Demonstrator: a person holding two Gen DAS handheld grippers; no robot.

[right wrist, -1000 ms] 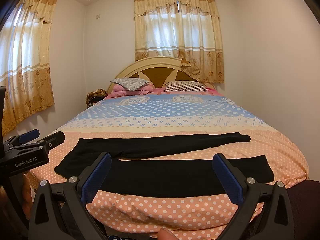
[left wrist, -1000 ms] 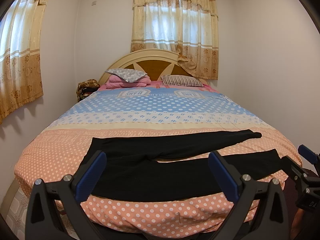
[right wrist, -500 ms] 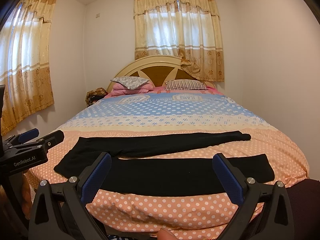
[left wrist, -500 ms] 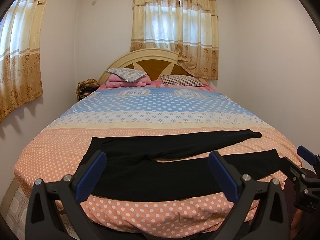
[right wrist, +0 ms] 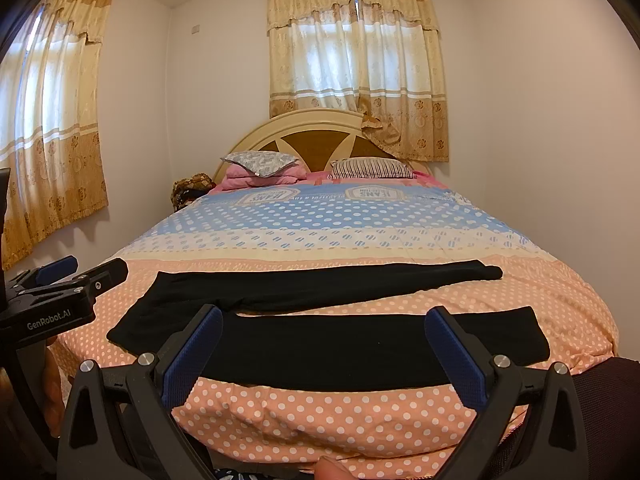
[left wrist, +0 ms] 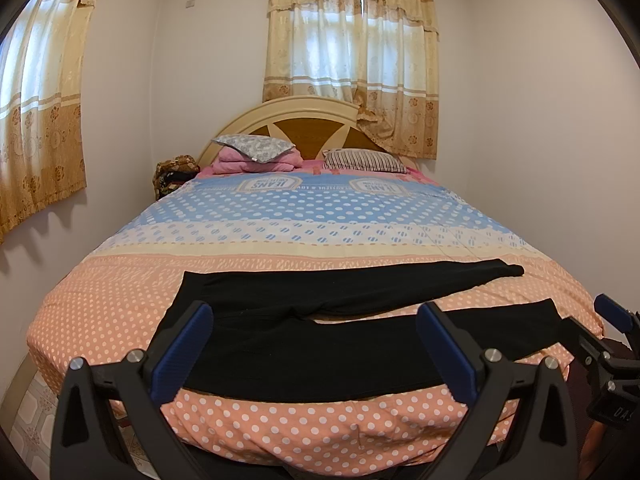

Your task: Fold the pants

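Black pants point(left wrist: 360, 344) flat on bed point(left wrist: 320, 432), legs splayed right. Left gripper point(left wrist: 314, 352) and right gripper point(right wrist: 324, 354) wide open, empty. Risk: pinching bedspread with the thin fabric.

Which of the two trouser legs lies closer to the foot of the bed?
The wider leg by the bed's near edge, just beyond the open right gripper. The slimmer leg lies farther up, toward the pillows.

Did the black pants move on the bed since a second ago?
No. The black pants lie across the same peach dotted band of the bedspread, both legs spread just as before.
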